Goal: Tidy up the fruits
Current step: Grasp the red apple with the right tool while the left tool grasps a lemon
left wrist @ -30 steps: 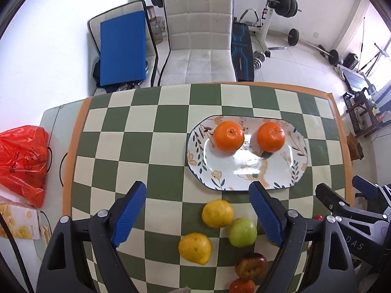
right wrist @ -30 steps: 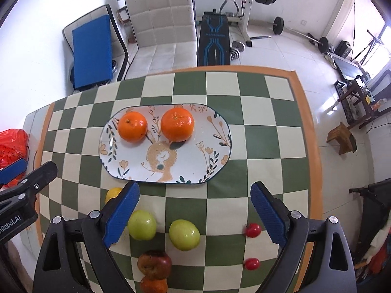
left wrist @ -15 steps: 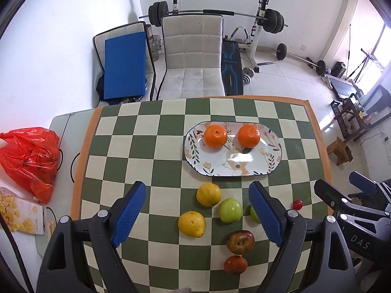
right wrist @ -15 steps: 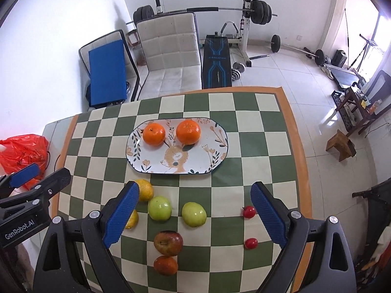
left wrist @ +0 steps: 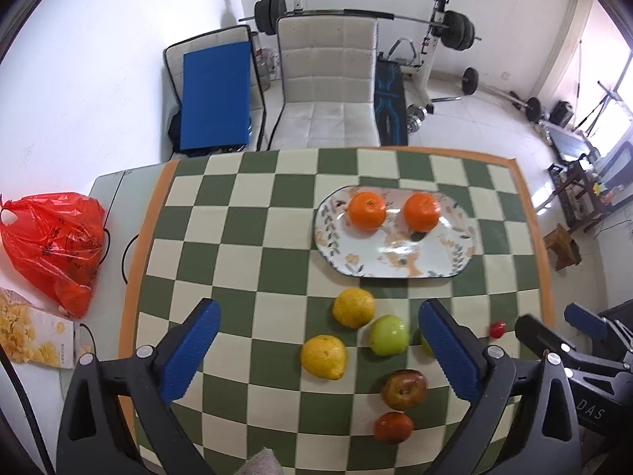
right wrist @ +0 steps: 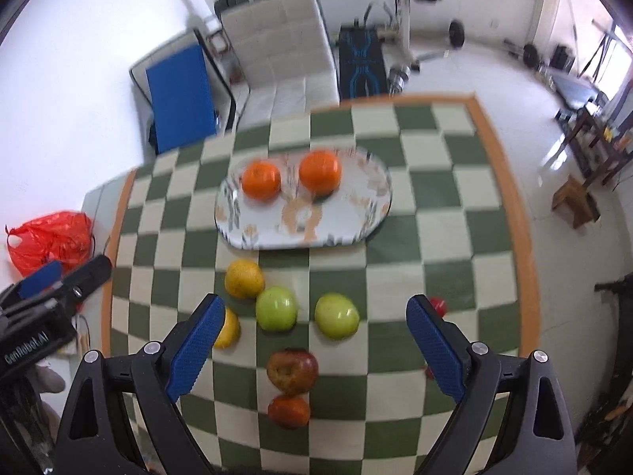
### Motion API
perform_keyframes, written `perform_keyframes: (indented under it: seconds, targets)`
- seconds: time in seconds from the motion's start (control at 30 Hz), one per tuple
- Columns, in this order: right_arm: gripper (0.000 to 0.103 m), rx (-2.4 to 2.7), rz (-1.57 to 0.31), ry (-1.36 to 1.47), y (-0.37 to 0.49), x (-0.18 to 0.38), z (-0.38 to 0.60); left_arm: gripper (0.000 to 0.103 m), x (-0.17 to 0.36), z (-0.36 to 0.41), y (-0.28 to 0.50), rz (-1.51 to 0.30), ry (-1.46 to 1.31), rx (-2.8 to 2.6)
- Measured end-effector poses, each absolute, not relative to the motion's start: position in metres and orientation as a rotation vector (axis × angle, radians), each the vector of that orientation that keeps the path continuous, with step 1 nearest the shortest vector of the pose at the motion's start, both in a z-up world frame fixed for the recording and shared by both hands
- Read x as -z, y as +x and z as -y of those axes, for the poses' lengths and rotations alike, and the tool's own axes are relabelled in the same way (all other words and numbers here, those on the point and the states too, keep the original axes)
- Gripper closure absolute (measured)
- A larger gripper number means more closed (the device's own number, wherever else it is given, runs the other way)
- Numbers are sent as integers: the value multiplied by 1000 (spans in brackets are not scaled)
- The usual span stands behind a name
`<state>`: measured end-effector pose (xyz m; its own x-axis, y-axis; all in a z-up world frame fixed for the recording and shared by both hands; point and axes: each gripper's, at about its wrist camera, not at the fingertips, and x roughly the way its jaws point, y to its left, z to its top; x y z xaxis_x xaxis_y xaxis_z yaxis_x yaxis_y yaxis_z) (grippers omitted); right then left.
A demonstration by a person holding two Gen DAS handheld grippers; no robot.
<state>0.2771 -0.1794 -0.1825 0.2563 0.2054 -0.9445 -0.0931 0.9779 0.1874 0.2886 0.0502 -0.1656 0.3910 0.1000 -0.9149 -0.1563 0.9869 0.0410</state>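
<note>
Two oranges [left wrist: 366, 211] [left wrist: 421, 212] sit on one plate [left wrist: 461, 263]. On the counter [left wrist: 237, 213] lie two lemons [left wrist: 353, 307] [left wrist: 323, 356], two green apples [right wrist: 276, 308] [right wrist: 337, 315], two reddish apples [left wrist: 404, 389] [left wrist: 393, 427] and two small red tomatoes [right wrist: 437, 304] [right wrist: 429, 372].
</note>
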Motion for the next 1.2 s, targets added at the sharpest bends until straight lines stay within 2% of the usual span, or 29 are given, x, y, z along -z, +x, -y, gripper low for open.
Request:
perform_keyframes:
  seconds: [0.27,0.33,0.43,0.47,0.6,0.9,0.93,0.97,1.0,1.2]
  targets:
    - [10,-273,-1661,103,254,333,145,0,251,-73,283,-1374,-40,-238]
    - [14,-271,-1716,114,248,359,140,0,269,-77,280,-1424,-44,-247]
    - [28,-269,-1755,154,242,390,135,0,289,-81,278,-1473,-55,-251]
    - [33,-278,-1761,165,239,397,134,0,293,-81,278,-1483,-60,-248]
    - [33,-269,-1737,93,230,393,134,0,311,-75,285,-1530,-68,-216]
    - [33,-241,-1761,134,221,393,168,1,375,-55,309,-1671,-65,-109]
    - [33,-237,-1766,150,219,396,170,13,381,-54,309,-1674,-74,-98]
    - [33,-236,-1769,160,221,398,170,31,385,-54,309,-1677,-76,-91]
    - [33,-239,-1776,169,222,400,171,41,388,-53,308,-1686,-95,-74]
    - [32,-240,-1787,211,225,404,178,42,381,-45,284,-1670,-102,-77]
